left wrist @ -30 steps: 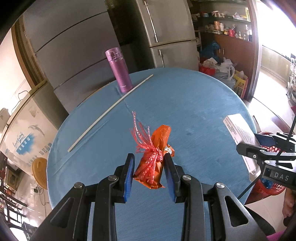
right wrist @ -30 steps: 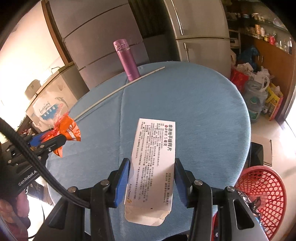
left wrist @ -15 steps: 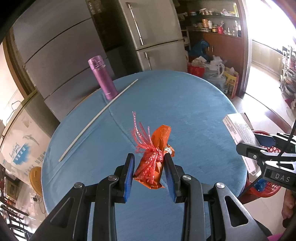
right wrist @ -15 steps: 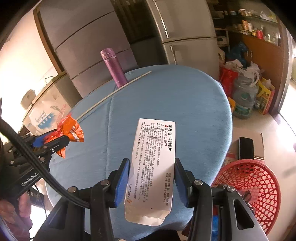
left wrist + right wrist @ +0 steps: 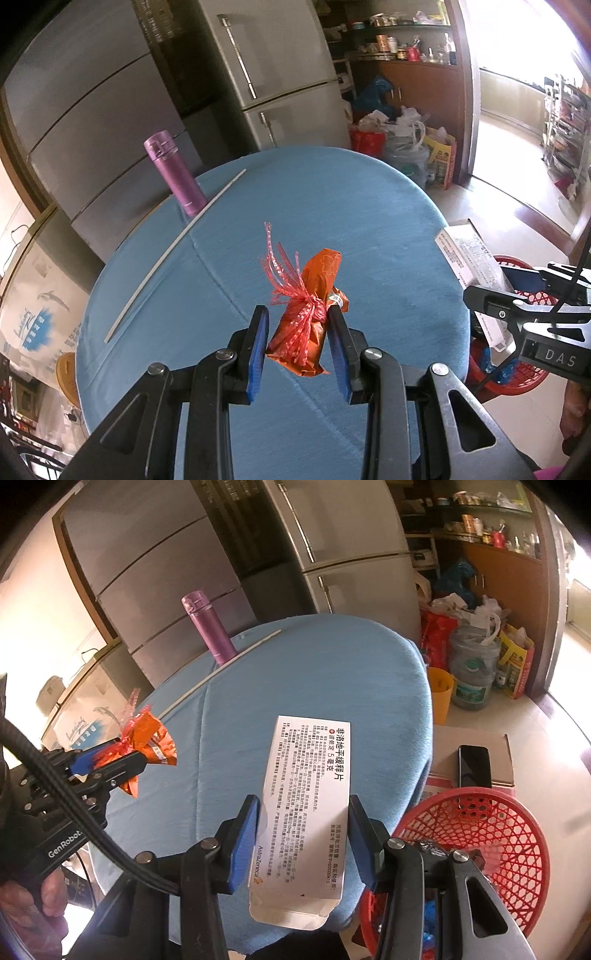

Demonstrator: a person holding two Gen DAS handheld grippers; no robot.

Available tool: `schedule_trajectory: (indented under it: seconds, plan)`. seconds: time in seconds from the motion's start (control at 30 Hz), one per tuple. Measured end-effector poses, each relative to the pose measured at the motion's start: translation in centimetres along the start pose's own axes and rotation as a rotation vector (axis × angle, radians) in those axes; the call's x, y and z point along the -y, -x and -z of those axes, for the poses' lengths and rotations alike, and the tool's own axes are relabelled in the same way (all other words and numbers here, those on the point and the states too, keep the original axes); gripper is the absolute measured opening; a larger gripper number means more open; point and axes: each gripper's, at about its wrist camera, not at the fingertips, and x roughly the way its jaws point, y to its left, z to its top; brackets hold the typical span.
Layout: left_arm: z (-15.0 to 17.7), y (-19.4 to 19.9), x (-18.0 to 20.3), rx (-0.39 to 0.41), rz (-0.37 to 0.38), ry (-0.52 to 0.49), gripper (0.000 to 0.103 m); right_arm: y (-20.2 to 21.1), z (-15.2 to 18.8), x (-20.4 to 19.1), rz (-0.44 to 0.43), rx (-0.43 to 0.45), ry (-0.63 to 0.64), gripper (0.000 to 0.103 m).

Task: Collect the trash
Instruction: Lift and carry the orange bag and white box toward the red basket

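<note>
Orange wrapper (image 5: 308, 325), tied with frayed red netting, sits clamped between the blue pads of the left gripper (image 5: 299, 345), jaws nearly closed on it, held clear above the blue table (image 5: 332, 206) near its front edge. White medicine box (image 5: 306, 812) is gripped across its width by the right gripper (image 5: 304, 834), jaws partly open to the box's width, one end flap open and hanging past the pads; it is held over the table's front right edge, close to the red basket (image 5: 491, 834) on the floor beside the table. Both items look lifted and on their way to that basket. Risks, as judgement: the wrapper is soft and crinkled, so it may slip out or snag a pad by the netting on release; the box is light and hollow, so it may crush or pivot, and a release short of the rim would drop it on the floor. Left on the table: purple flask (image 5: 175, 173) at the far left edge, thin white stick (image 5: 177, 243) just beside it. Basket contents are mostly hidden behind the right gripper; something blue shows but cannot be identified. Whether the stick counts as trash is unclear.
</note>
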Motion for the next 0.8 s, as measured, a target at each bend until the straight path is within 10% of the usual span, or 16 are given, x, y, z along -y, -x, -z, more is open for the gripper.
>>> schedule_trajectory:
  seconds: [0.8]
  plan:
    - [-1.4, 1.1, 5.2, 0.031, 0.075, -0.094, 0.034, 2.9, 1.5, 3.5, 0.048, 0.013, -0.076, 0.050]
